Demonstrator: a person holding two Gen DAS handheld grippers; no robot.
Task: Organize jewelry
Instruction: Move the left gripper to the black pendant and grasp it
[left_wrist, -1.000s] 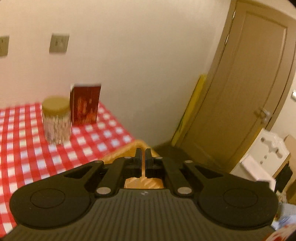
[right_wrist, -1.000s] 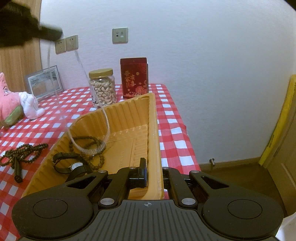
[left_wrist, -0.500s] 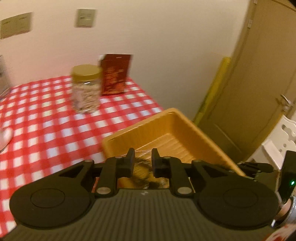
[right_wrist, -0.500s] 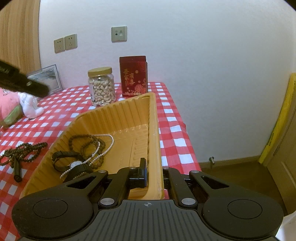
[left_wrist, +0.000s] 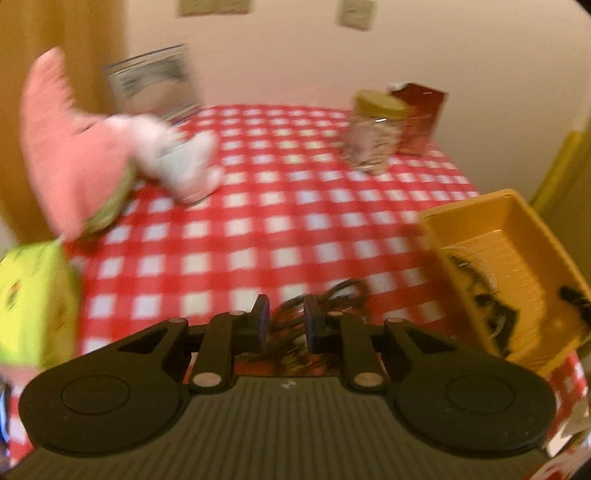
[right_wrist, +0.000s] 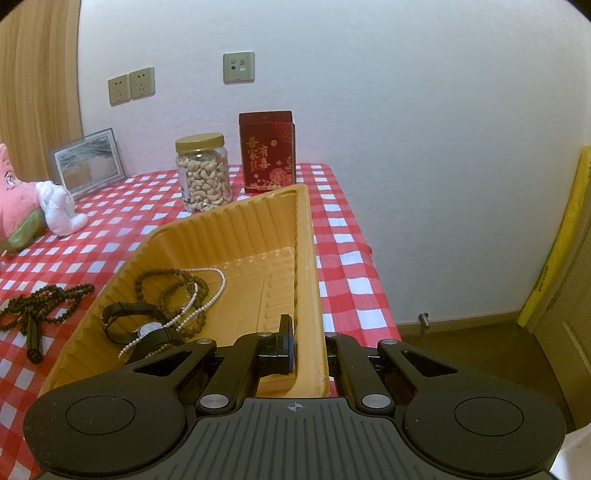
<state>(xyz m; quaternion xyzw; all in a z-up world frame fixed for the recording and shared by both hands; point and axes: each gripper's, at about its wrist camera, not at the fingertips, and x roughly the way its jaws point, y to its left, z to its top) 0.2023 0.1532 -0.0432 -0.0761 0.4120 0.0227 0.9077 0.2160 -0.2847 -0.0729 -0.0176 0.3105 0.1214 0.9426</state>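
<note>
Left hand-held gripper (left_wrist: 283, 320), low in the middle of the blurred left wrist view, has just been opening its jaws to a narrow gap; nothing is pinched, and the dark bead necklace (left_wrist: 325, 299) lies on the checked tabletop (left_wrist: 258, 206) just beyond and partly behind the fingertips. In the right wrist view the same necklace (right_wrist: 44, 302) sits at the left edge, outside the yellow tray (right_wrist: 221, 236) and just beside its left wall. The right hand-held gripper (right_wrist: 308, 350) is clamped shut on the tray's near right rim, steadying it.

The tray already holds a watch (right_wrist: 144, 325), a pearl strand (right_wrist: 207, 295) and brown bead bracelets (right_wrist: 173, 284), lower left of its floor, so the necklace looks like the next piece to collect. To do that well, the left jaws likely need more room before coming down, since the beads are bunched in several loops. Aiming at a thick cluster rather than a single strand should give a surer hold. The black tube-like end (right_wrist: 32, 338) may swing and snag the tray wall, so lift clear before crossing over.
</note>
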